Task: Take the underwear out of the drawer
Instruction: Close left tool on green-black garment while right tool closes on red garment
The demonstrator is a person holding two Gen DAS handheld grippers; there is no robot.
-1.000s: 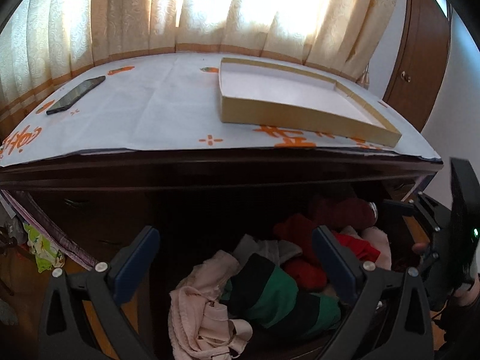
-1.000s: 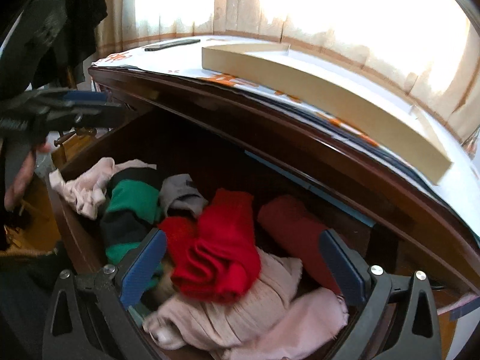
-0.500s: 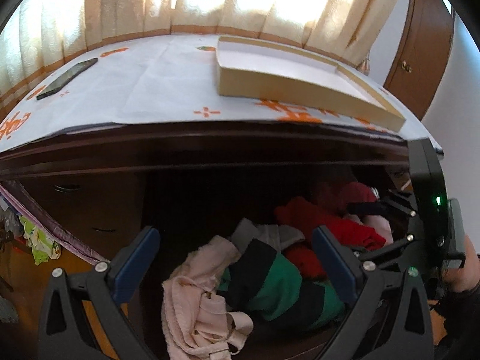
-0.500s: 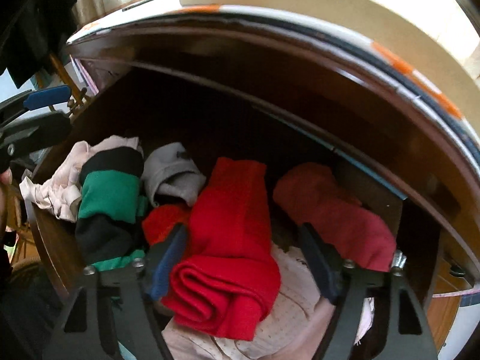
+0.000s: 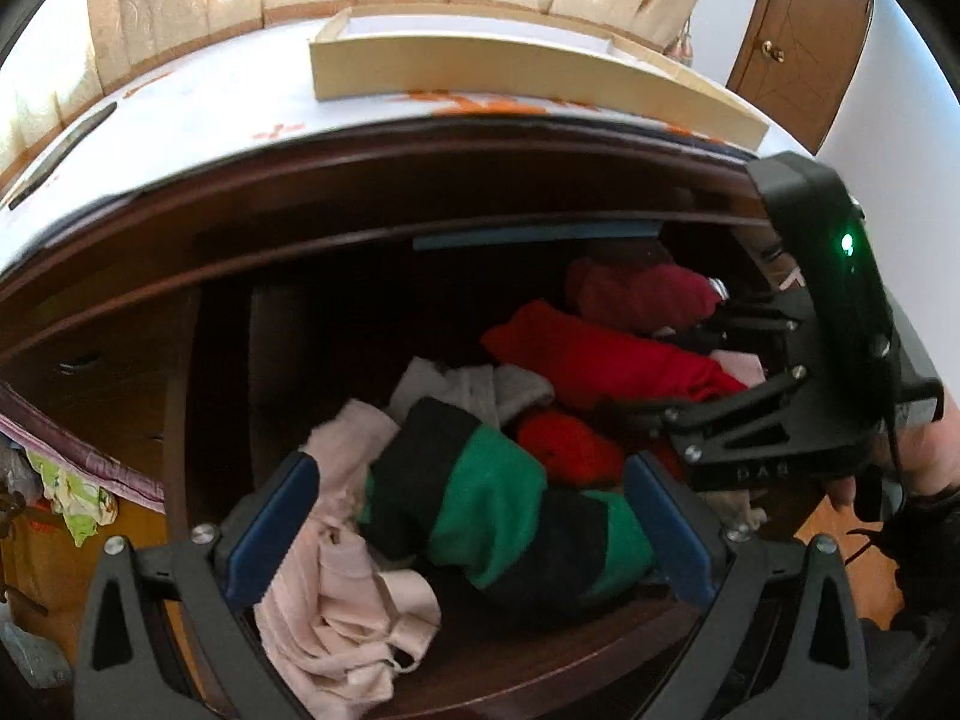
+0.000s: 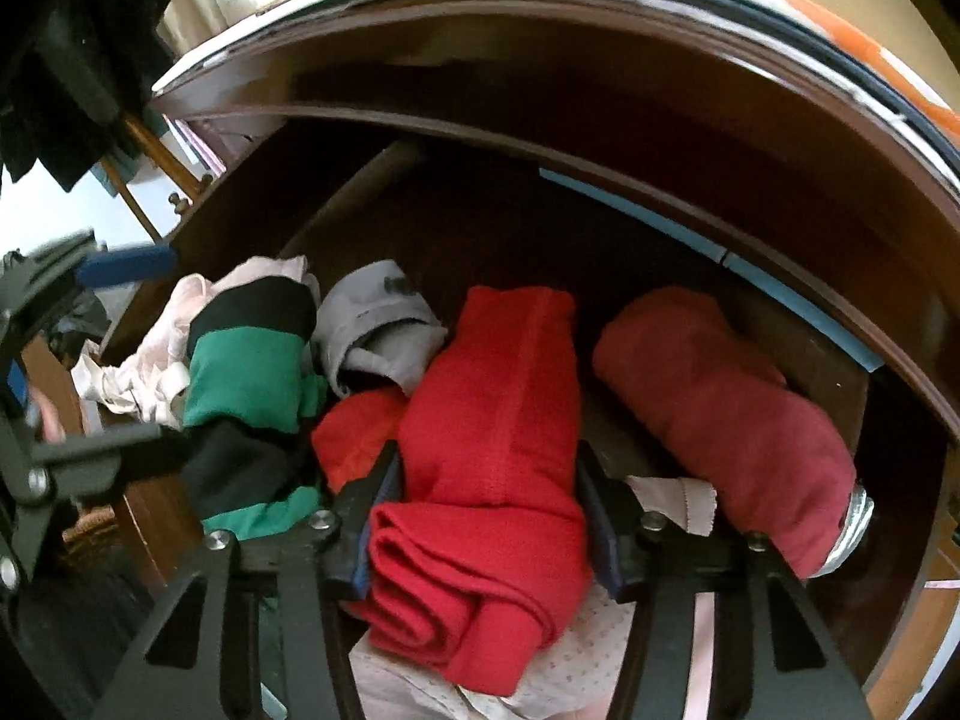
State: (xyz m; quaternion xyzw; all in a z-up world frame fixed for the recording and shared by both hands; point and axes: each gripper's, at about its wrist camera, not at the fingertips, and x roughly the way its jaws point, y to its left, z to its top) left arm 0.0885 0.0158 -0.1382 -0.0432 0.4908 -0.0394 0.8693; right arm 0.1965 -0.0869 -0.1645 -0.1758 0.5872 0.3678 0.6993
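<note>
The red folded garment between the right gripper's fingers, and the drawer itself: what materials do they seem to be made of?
The red folded garment looks like soft knitted fabric, perhaps cotton: matte, with a stitched seam and thick rolled folds. The right gripper is closed on it. The drawer appears to be dark wood with a smooth, slightly glossy finish that reflects the window light; solid or veneer cannot be told.

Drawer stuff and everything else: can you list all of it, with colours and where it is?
drawer: one, dark wood, open.
red roll: one, bright red, drawer middle, between the right fingers.
maroon roll: one, dark red, right of it.
green-and-black garment: one, between the left fingers.
pink garment: one, pale pink, drawer's left front.
grey garment: one, behind the green one.
shallow box: one, beige, on the dresser top.
phone: one, dark, top's left.
left hand-held gripper: black, blue pads, open.
right hand-held gripper: black, closed on the red roll.
</note>
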